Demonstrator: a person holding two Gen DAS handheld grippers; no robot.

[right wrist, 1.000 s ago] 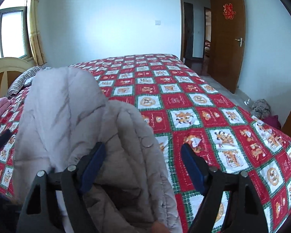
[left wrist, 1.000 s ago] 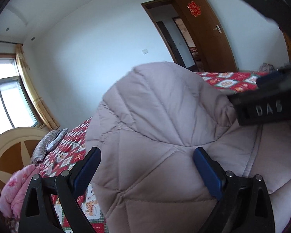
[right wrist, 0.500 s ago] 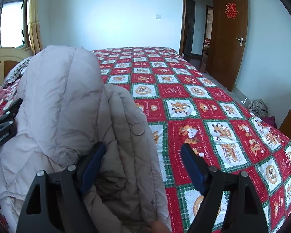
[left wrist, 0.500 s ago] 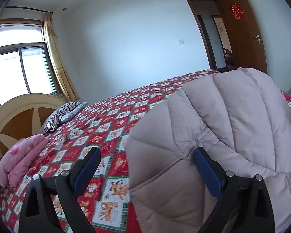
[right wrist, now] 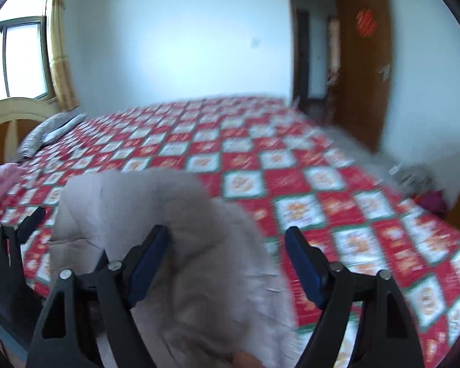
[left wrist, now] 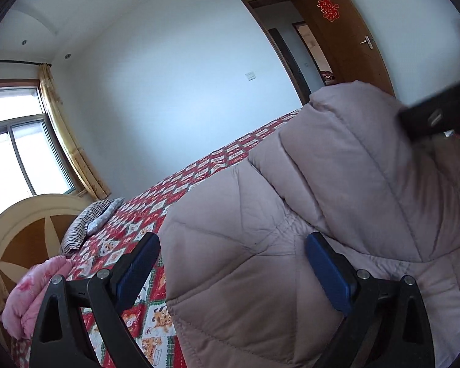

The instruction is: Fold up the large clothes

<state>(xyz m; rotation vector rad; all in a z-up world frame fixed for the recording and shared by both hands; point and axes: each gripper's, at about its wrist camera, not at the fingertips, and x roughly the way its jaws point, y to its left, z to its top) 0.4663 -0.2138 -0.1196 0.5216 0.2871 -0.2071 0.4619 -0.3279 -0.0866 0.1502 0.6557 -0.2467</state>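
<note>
A large mauve quilted down jacket [left wrist: 322, 214] is bunched up above the red patterned bedspread [left wrist: 181, 190]. My left gripper [left wrist: 233, 263] is open, its blue fingers straddling the jacket's quilted panel without pinching it. The right gripper's black body [left wrist: 438, 119] crosses the upper right of the left wrist view. In the blurred right wrist view the jacket [right wrist: 174, 245] lies low on the bedspread [right wrist: 322, 184]. My right gripper [right wrist: 227, 257] is open over it. The left gripper [right wrist: 12, 236] shows at the left edge.
A wooden headboard [left wrist: 24, 230], a striped pillow [left wrist: 89, 224] and pink bedding [left wrist: 33, 294] sit at the bed's left end. An open brown door [left wrist: 346, 46] stands at the far right. A window with yellow curtains [right wrist: 24, 52] is at the left.
The jacket has dropped lower in the right wrist view, which is now blurred from motion. The left view has tilted, and the right gripper's body has come back into it.
</note>
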